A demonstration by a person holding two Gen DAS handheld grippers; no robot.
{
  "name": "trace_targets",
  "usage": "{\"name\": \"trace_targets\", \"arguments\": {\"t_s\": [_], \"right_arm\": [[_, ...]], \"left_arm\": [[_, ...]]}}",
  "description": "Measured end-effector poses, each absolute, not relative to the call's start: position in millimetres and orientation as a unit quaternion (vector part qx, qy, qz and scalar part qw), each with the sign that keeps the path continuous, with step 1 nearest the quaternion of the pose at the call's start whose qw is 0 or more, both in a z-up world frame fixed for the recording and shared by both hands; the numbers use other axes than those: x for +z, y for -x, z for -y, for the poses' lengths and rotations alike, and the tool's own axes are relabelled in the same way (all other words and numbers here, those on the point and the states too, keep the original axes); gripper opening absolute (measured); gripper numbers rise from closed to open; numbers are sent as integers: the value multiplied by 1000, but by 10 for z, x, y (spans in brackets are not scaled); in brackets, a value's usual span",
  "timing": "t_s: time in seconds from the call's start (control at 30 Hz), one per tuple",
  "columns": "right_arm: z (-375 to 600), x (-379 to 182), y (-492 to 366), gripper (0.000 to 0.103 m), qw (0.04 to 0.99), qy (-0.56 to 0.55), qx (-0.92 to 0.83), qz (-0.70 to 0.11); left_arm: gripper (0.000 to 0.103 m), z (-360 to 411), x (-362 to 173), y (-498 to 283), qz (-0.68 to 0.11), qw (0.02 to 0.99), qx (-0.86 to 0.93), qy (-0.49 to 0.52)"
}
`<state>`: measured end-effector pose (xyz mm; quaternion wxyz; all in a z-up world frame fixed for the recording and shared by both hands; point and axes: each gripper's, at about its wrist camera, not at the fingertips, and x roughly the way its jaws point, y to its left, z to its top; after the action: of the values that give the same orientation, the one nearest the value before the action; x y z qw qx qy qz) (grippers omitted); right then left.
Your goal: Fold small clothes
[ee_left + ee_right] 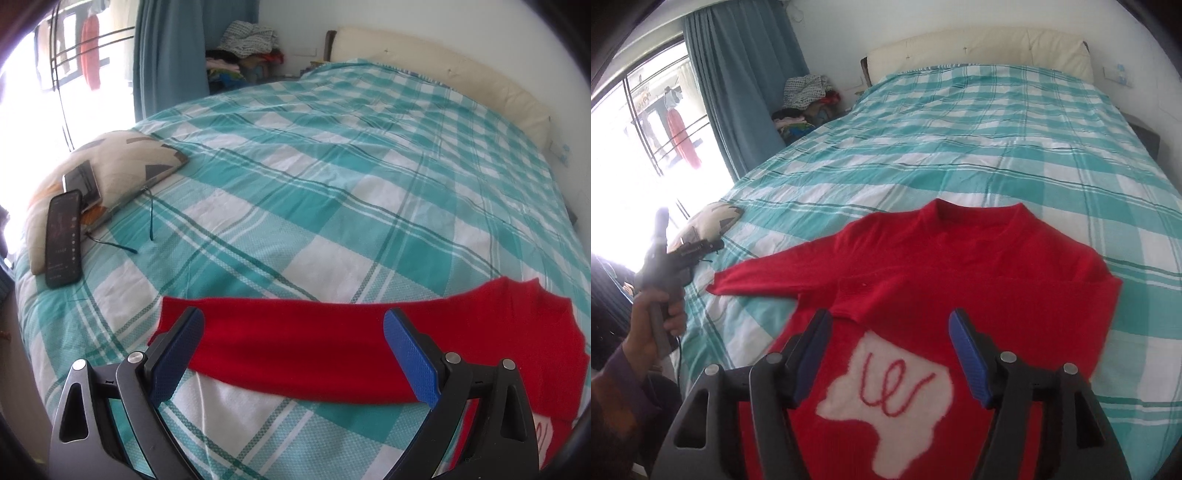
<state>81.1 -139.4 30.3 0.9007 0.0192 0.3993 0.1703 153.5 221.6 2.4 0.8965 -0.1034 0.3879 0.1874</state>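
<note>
A small red sweater [960, 258] with a white patch [890, 398] lies flat on the checked bed cover, neck towards the headboard. Its right sleeve is folded across the chest; its left sleeve [295, 339] stretches out sideways. My left gripper [293, 321] is open and empty, just above that sleeve, fingers either side of its middle. It also shows in the right wrist view [698, 247], held by a hand. My right gripper [888, 321] is open and empty above the sweater's front, near the folded sleeve's cuff.
The bed [332, 166] has a teal and white checked cover and a cream headboard [979, 48]. A patterned cushion [122, 166] with two phones [62, 236] lies at the left edge. A clothes pile [805, 99] and curtain [746, 74] stand beyond.
</note>
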Motion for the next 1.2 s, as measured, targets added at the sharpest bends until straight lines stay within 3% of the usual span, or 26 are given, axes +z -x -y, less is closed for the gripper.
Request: {"name": "trace_targets", "arguments": {"t_s": [0.27,0.5,0.63,1.2], "right_arm": [[2526,142,-112,65,921,-5,54,-385],[3051,208,60,66,930,-130,5,-345],[3005,323,96,71,938,-82,-53,-332],[2906,420,204,71,922,86,-205,-316]], "left_arm": [[99,-2023,27,-1569,-393,902,171,60],[99,-1823,-27,-1607,-396,902,173,-4],[99,-1706,-42,-1618,-393,903,168,-37],[101,-1690,-6,-1622,-392,904,166,-30]]}}
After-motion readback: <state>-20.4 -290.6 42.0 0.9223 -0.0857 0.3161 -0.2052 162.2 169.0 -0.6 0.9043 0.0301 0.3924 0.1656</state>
